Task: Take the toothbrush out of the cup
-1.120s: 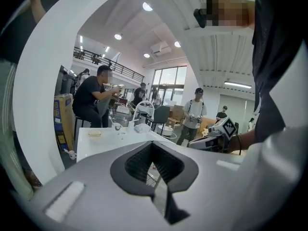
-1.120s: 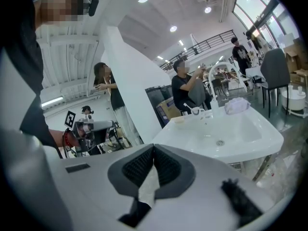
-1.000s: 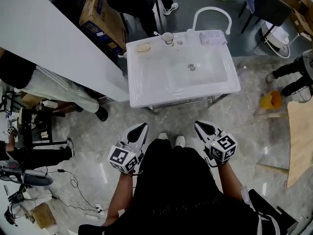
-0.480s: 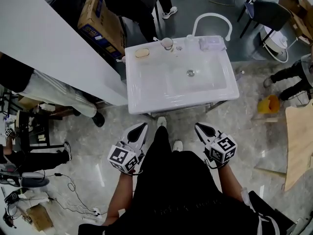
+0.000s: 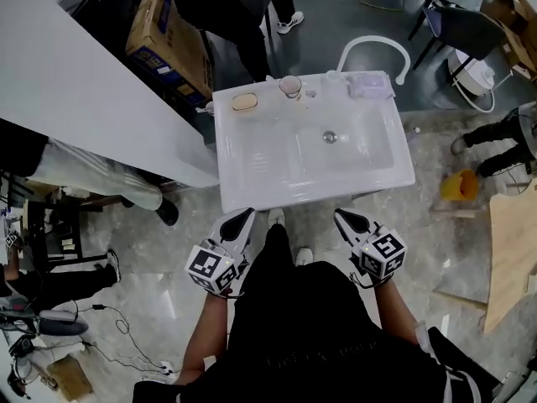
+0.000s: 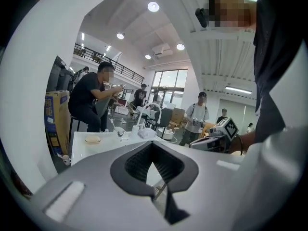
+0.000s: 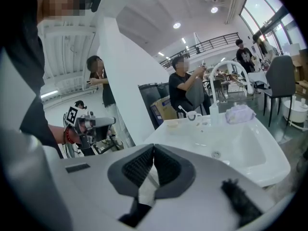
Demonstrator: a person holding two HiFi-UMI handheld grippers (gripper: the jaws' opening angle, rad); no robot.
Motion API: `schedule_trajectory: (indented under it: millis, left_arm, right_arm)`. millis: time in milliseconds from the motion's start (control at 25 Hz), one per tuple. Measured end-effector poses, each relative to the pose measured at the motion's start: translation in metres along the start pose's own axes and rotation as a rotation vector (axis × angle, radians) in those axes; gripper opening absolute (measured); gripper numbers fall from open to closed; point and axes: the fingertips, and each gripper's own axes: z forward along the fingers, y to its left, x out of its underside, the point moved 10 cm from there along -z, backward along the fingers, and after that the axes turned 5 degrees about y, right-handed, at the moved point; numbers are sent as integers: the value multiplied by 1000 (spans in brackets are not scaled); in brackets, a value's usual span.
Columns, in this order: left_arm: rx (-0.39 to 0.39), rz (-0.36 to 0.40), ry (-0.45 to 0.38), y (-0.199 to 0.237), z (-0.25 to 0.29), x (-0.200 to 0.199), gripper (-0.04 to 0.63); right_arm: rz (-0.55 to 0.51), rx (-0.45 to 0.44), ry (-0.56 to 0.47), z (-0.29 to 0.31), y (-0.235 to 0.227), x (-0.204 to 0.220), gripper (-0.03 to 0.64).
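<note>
**Both grippers shut and empty, toothbrush in cup**

Our left gripper (image 5: 244, 216): jaws together, nothing between them, just off the washbasin's (image 5: 252, 162) front edge. Soap bar (image 5: 244, 102) sits near the back-left corner. Cup (image 5: 290, 85) is on the back edge, left of the faucet (image 5: 373, 47), with the toothbrush (image 7: 183, 110) standing in it, leaning left. Our right gripper (image 5: 342, 216): jaws together, empty, off the front edge.
</note>
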Motion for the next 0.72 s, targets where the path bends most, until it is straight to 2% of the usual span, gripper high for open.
schedule_trajectory:
  millis: [360,720]
  left_arm:
    - [13,-14,-7,61,29,-23,9]
    - [34,-32,-4,121,49,-37,9]
  right_arm:
    - [-13,-14,29,53,-21,-40,12]
    - [-8,21,38,104,-37,-80,12]
